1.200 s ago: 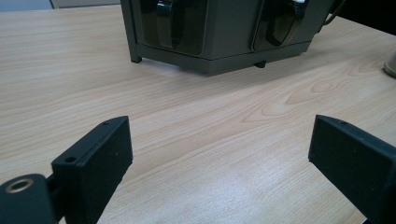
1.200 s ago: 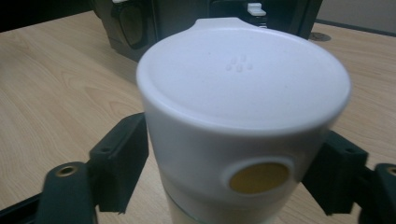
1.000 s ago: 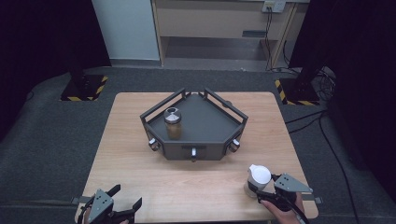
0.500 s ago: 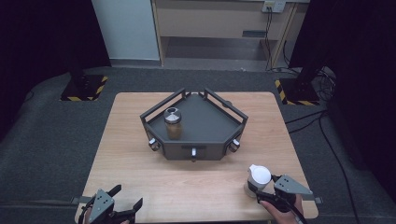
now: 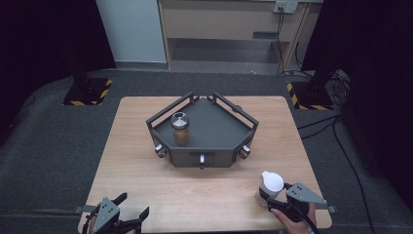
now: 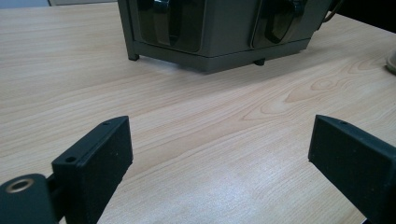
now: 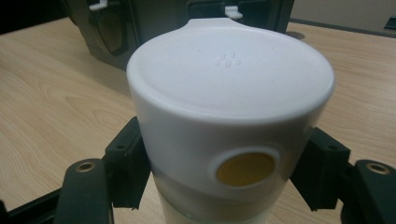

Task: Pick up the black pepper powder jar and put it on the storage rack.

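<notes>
From my remote station I note the right tongs (image 5: 272, 199) at the near right corner of the tabletop (image 5: 146, 141), closed on a white-capped bottle (image 5: 271, 187) that stands upright there. In the right gripper view both black jaws press against the sides of the bottle (image 7: 229, 135) just below its white cap, and a round yellowish window shows in the front of that cap. The bottle is well apart from the dark grey tray (image 5: 221, 129), which sits at the middle of the tabletop with a low rail along its back edges and knobs along its front face. A jar (image 5: 179, 128) with a grey and white lid stands upright inside the tray, towards its left side, and holds something brownish. The left tongs (image 5: 130, 210) rest at the near left corner of the tabletop, well apart from the tray. In the left gripper view their jaws stand wide apart with bare wood between them and nothing in their hold, and the front face of the tray (image 6: 219, 37) lies farther off.
</notes>
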Motion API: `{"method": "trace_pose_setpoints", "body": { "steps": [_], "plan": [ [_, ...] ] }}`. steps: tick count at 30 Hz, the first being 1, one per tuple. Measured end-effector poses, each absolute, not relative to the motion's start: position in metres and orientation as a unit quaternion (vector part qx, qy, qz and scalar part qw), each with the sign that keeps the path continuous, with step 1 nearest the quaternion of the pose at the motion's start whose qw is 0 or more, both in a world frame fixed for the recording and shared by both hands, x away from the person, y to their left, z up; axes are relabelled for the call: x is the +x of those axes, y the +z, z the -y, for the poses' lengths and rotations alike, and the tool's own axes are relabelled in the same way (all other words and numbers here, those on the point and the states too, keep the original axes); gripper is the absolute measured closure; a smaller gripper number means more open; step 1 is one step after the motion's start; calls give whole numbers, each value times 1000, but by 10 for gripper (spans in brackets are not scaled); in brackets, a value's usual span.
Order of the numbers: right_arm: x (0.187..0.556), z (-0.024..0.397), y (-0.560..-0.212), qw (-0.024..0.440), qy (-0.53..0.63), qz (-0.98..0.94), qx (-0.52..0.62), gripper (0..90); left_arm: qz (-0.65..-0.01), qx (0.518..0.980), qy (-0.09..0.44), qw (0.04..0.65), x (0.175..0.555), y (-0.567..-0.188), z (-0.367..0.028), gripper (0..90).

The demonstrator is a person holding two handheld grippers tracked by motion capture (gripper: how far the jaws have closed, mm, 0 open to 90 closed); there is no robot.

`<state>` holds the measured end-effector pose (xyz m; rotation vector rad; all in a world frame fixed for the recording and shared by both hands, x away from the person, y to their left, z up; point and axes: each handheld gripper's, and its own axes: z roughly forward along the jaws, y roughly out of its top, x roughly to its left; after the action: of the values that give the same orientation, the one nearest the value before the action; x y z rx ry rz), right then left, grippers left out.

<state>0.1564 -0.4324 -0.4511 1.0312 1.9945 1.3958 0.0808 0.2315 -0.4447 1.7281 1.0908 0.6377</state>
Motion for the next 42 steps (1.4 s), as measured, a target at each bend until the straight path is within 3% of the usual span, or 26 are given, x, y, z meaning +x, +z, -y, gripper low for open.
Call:
{"method": "trace_pose_setpoints", "body": {
  "steps": [15, 42],
  "plan": [
    [162, 418, -394, 272, 522, -727, 354, 310, -446, 710, 262, 477, 82, -445, -231, 51],
    [219, 368, -303, 281, 533, -725, 334, 310, -430, 725, 263, 469, 85, -444, -226, 50]
  ]
}}
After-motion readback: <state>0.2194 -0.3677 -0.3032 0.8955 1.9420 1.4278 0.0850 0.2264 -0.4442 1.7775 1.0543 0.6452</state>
